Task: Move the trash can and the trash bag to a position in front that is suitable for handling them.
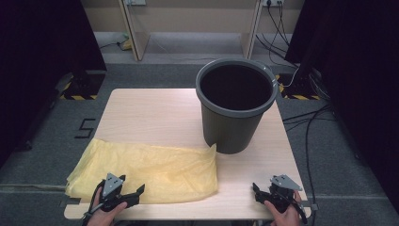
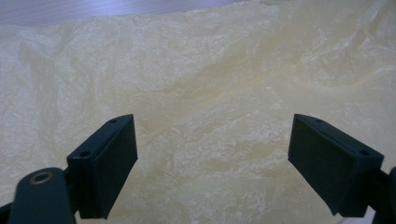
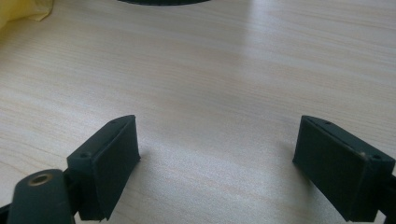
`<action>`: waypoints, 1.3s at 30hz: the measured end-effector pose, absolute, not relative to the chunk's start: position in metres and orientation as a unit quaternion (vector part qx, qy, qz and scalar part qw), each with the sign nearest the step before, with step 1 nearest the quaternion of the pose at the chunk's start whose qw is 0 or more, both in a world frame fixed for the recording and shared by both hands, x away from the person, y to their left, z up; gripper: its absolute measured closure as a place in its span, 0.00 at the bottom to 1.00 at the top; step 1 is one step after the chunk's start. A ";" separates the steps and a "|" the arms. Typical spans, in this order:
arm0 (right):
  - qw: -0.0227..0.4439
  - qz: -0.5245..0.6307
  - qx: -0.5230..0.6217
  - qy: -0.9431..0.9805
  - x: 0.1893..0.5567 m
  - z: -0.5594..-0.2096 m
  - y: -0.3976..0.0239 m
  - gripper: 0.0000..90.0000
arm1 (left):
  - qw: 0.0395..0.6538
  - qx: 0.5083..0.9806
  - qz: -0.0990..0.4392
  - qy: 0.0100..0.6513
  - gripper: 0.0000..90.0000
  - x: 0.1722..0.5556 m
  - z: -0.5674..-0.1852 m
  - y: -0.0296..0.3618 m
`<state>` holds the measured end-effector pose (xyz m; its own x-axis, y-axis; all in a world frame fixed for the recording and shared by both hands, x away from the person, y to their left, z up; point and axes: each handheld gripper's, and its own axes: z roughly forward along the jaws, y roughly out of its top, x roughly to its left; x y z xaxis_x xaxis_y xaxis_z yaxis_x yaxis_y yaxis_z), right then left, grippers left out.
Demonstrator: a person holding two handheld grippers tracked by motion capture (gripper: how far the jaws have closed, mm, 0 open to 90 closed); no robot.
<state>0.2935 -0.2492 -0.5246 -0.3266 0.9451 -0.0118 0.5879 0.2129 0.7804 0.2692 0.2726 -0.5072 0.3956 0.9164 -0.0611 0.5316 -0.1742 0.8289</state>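
- Two grippers wait at the near edge of the surface, one in each hand; the work looks to be at its very start, with the bag not yet taken up.
- Left gripper: its fingers are released and spread wide, with nothing clamped. The yellow bag lies flat and crumpled right under and ahead of them, its film spanning the whole gap between the two pads.
- Right gripper: its fingers are also released and wide apart, over bare wood. The bag's corner lies well off to their upper left in the right gripper view, and the bin's base sits straight ahead, well apart.
- The bin stands upright and empty-looking beyond the bag, its foot touching or just beside the bag's far right corner.
- Step in hand, as I judge it: reaching for the bag, probably to line the bin.
- Next move calls for the left fingers to dip onto the film and pinch a fold of it, since thin flat plastic gives little to grip. The right fingers would then need to cross toward the bag's edge to help open its mouth.
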 end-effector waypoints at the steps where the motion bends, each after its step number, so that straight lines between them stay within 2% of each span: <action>1: 0.256 0.349 0.521 0.736 0.294 -0.525 -0.249 0.16 | 0.407 0.729 0.236 0.496 0.17 0.269 -0.507 0.273; 12: 0.251 0.342 0.527 0.737 0.297 -0.522 -0.250 0.18 | 0.415 0.725 0.232 0.498 0.17 0.271 -0.501 0.273; 21: 0.281 0.339 0.529 0.725 0.304 -0.507 -0.255 0.20 | 0.433 0.718 0.219 0.498 0.17 0.280 -0.487 0.263; 30: 0.270 0.362 0.532 0.716 0.329 -0.493 -0.254 0.22 | 0.455 0.715 0.174 0.502 0.17 0.311 -0.468 0.248; 39: 0.254 0.374 0.539 0.711 0.365 -0.475 -0.250 0.23 | 0.468 0.713 0.172 0.493 0.17 0.355 -0.439 0.228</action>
